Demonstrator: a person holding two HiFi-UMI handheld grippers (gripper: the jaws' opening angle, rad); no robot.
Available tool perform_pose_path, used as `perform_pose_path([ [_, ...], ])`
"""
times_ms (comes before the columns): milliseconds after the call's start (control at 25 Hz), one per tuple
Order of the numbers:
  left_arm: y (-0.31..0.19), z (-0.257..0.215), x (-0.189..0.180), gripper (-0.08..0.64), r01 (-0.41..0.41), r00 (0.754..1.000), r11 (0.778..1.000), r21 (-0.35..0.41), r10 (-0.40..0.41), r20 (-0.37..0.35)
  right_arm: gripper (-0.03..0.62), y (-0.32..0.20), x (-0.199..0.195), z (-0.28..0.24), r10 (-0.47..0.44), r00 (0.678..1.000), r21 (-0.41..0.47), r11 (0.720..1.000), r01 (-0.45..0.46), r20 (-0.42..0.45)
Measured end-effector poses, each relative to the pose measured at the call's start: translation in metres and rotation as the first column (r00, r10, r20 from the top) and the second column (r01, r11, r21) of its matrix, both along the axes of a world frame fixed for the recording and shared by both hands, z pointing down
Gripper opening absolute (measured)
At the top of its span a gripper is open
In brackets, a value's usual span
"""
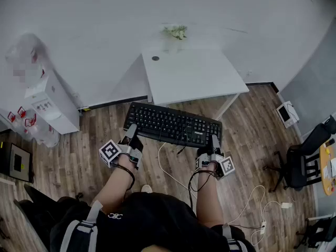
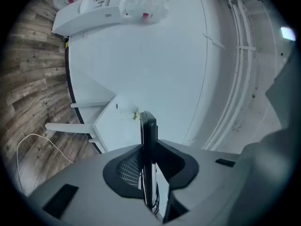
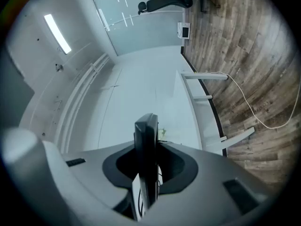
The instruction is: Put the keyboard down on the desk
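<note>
At the left edge of the head view stands a white cabinet (image 1: 52, 101). Right of it, lower centre-left, the left gripper (image 1: 130, 133) has its jaws clamped on the near left corner of the black keyboard (image 1: 173, 124), which shows edge-on between the pads in the left gripper view. The keyboard hangs mid-frame over the wooden floor (image 1: 247, 135), below the white desk (image 1: 194, 77) in the frame and not resting on it. The right gripper (image 1: 214, 139) is clamped on its near right corner. A black office chair (image 1: 307, 156) sits far right.
</note>
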State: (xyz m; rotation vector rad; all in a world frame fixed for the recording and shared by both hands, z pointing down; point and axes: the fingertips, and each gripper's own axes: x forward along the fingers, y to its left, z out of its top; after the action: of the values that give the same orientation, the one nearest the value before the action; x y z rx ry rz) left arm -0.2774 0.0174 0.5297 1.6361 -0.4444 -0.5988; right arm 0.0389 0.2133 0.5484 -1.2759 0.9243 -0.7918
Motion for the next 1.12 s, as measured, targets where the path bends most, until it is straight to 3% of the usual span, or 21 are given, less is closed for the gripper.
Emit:
perform_pose_path([
  [680, 0.024, 0.003, 0.001, 0.071, -0.005, 1.000, 1.000, -0.014, 0.005, -0.005, 0.089, 0.024, 0.000, -0.005, -0.007, 1.000, 0.011, 1.000, 0.008, -0.024],
  [960, 0.007, 0.020, -0.004, 0.071, 0.000, 1.000, 0.999, -0.049, 0.000, -0.007, 0.091, 0.007, -0.004, 0.002, -0.008, 1.000, 0.000, 1.000, 0.008, -0.026],
  [1120, -0.009, 0.020, -0.005, 0.071, -0.009, 1.000, 0.999, -0.031, 0.008, -0.017, 0.091, -0.007, -0.007, 0.001, -0.005, 0.998, 0.008, 1.000, 0.006, -0.063],
])
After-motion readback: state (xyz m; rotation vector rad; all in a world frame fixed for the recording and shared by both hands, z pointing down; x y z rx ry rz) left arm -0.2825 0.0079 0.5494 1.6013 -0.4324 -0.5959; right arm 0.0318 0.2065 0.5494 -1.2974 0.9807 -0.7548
